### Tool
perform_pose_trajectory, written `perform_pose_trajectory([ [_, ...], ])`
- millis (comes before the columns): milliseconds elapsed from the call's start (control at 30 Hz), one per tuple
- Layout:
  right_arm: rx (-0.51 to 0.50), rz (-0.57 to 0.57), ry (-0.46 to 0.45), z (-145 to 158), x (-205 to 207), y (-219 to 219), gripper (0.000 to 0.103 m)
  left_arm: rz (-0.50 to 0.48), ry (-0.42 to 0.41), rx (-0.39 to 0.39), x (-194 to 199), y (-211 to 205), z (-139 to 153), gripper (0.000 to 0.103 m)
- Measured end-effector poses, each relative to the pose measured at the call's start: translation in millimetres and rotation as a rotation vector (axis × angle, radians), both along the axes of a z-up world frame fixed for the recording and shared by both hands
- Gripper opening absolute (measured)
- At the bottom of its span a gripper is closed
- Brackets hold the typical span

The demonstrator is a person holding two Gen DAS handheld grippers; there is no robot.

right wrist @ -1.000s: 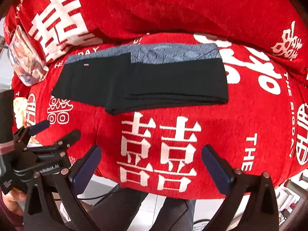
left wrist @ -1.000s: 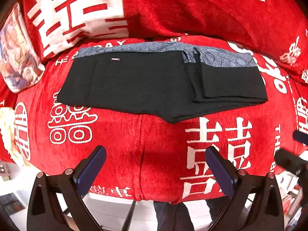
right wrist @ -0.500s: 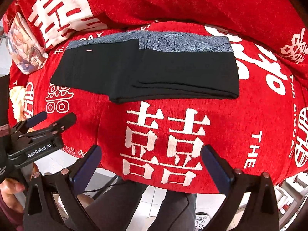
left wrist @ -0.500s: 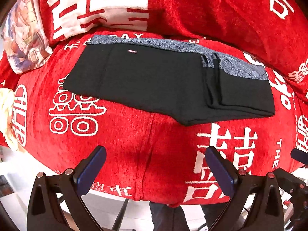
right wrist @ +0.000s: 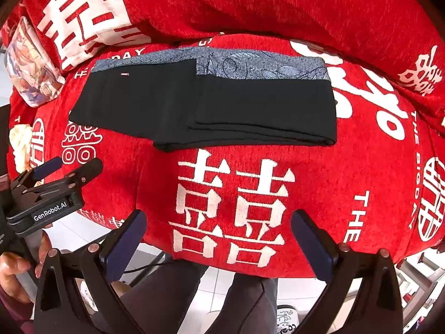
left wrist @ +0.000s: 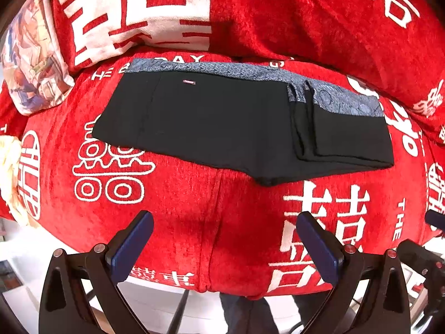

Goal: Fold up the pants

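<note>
Black pants (left wrist: pixel 222 122) with a grey patterned waistband lie flat on the red cover, their right part folded over in layers; they also show in the right wrist view (right wrist: pixel 205 103). My left gripper (left wrist: pixel 224 247) is open and empty, above the cover's front edge, short of the pants. My right gripper (right wrist: pixel 218 245) is open and empty, also at the front edge, short of the pants. The left gripper (right wrist: pixel 66 171) shows at the left of the right wrist view.
A red cover (left wrist: pixel 180 208) with white characters drapes the surface and the raised back (left wrist: pixel 278 14). A printed cushion (left wrist: pixel 30 64) lies at the far left. Floor and the person's legs (right wrist: pixel 172 300) show below the front edge.
Both grippers have moved forward toward the pants, which now look larger and lower in both views. The pants have not moved. Both grippers stay open.
</note>
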State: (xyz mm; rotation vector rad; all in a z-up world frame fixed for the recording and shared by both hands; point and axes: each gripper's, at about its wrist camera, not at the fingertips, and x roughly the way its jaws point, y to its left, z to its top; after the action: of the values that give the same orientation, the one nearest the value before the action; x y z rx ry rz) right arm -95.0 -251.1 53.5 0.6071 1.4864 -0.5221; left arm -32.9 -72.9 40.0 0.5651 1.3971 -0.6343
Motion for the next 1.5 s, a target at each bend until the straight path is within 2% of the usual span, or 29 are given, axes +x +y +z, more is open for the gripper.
perform_pose_trajectory([
  [300,0.004,-0.010,-0.007,6,-9,8,0.103,-0.118,0.001,0.064,-17,-2,-2,0.103],
  [600,0.037,-0.150,-0.017,9,-39,-7,0.103,-0.197,-0.017,0.034,-33,-17,11,0.103],
  [833,0.056,-0.204,0.028,0,-51,-11,0.103,-0.193,-0.016,0.029,-34,-19,12,0.103],
  [967,0.106,-0.244,0.022,-6,-59,-12,0.103,-0.184,-0.019,0.022,-34,-18,13,0.103],
  [1100,0.126,-0.244,0.011,-7,-60,-10,0.103,-0.189,0.005,0.009,-35,-16,11,0.103],
  [1233,0.119,-0.228,0.009,-6,-59,-8,0.103,-0.181,-0.010,-0.003,-34,-14,13,0.103],
  [1500,0.112,-0.218,-0.012,-11,-54,-3,0.103,-0.068,-0.009,-0.018,-7,-3,5,0.103],
])
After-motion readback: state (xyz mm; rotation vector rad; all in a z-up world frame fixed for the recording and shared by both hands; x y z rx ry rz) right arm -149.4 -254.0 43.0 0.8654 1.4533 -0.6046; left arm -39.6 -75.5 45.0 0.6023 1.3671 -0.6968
